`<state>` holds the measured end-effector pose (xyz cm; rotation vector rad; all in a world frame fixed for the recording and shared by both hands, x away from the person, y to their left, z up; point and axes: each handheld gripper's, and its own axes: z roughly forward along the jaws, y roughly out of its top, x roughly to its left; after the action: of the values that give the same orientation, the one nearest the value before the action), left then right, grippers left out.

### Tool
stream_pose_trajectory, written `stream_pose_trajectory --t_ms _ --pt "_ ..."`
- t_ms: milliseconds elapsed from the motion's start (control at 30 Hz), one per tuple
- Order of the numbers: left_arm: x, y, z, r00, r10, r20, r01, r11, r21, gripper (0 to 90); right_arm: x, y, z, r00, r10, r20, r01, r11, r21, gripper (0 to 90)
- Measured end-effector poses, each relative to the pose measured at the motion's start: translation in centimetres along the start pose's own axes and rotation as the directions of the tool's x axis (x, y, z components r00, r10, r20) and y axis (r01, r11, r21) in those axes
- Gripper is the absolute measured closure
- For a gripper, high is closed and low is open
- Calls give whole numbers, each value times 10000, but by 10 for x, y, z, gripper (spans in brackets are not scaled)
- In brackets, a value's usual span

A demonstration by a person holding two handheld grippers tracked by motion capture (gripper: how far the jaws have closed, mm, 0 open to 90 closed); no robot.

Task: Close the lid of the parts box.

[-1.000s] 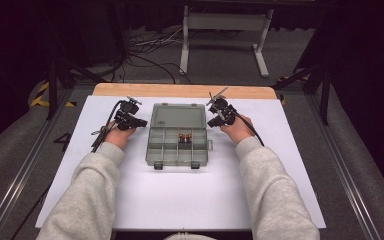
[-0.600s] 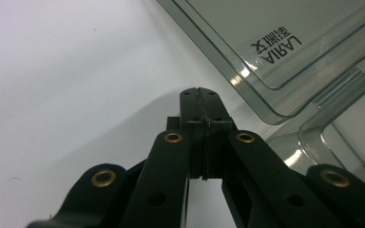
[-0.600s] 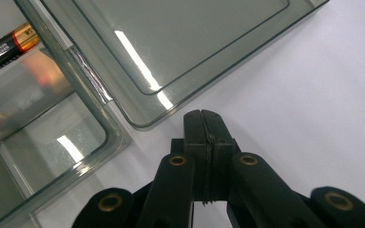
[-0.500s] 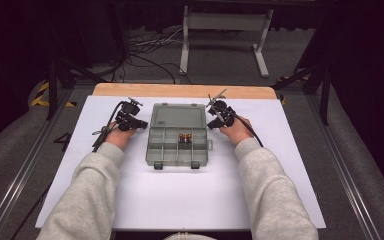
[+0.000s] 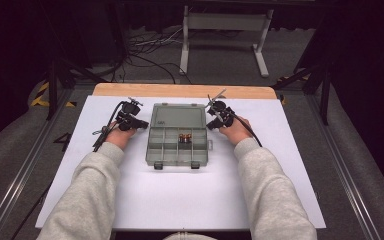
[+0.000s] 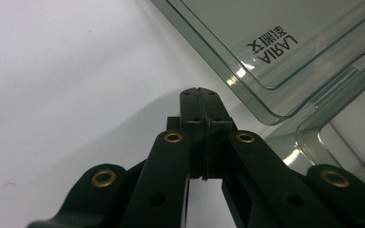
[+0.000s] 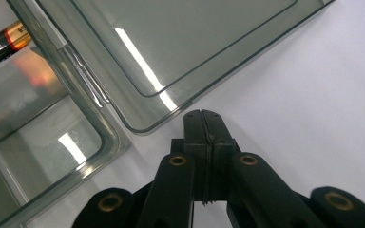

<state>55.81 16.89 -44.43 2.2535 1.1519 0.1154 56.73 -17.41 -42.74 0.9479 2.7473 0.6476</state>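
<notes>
No shift since the earlier frames: both hands and the box in the same places as a second ago. Seen from the high view, a clear grey plastic box [image 5: 176, 135] lying open near the middle of a white table [image 5: 180, 195], lid [image 5: 178, 116] flat at the far side, compartments at the near side, two latches on the near edge. In one middle compartment, a few batteries [image 5: 185, 138] with copper-coloured ends. Left gripper [image 5: 141, 123] resting on the table just beside the box's left edge, about level with the hinge, pointing toward the box; right gripper [image 5: 209, 125] mirrored just beside the right edge, likewise pointing inward. Grey sleeves coming in from the bottom, a cable trailing from each gripper. Beyond the table, a wooden strip [image 5: 182, 90], dark floor with cables and a white frame. From the left gripper view, black jaws pressed fully together with nothing between them, tip of the left gripper [image 6: 198, 90] low over the white surface, just short of the lid's rounded corner [image 6: 266, 57], printed lettering showing through the plastic. From the right gripper view, jaws likewise closed tight and empty, tip of the right gripper [image 7: 202, 113] just beside the lid's edge [image 7: 180, 57], apart from it by a narrow gap; a compartment wall [image 7: 90, 123] at left, and one battery [image 7: 2, 45] at the upper left corner.
</notes>
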Motion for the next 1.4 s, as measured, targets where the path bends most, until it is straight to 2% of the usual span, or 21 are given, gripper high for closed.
stream_pose_trajectory --t_ms 100,300,600,1000,1267,1400 --pt "-2 1 1 9998 190 -49 -190 9998 -11 895 0 0 0 10000 -23 -20 23 10000 -38 900" --pt "-4 2 3 9996 270 77 -269 9996 -100 895 1 1 1 10000 -58 12 58 10000 -66 900" --pt "-2 2 5 9996 257 110 -254 9993 -270 895 0 1 2 9999 -69 76 71 9997 -222 900" --pt "-6 5 7 9997 234 -106 -238 9989 -395 895 -2 4 4 10000 70 56 -67 9990 -446 900" --pt "-6 5 7 9998 191 -100 -196 9984 -536 896 -2 5 5 9998 89 189 -77 9980 -626 900" --pt "-8 6 4 9997 203 -109 -210 9969 -756 896 -3 5 1 9996 139 232 -118 9959 -893 900"
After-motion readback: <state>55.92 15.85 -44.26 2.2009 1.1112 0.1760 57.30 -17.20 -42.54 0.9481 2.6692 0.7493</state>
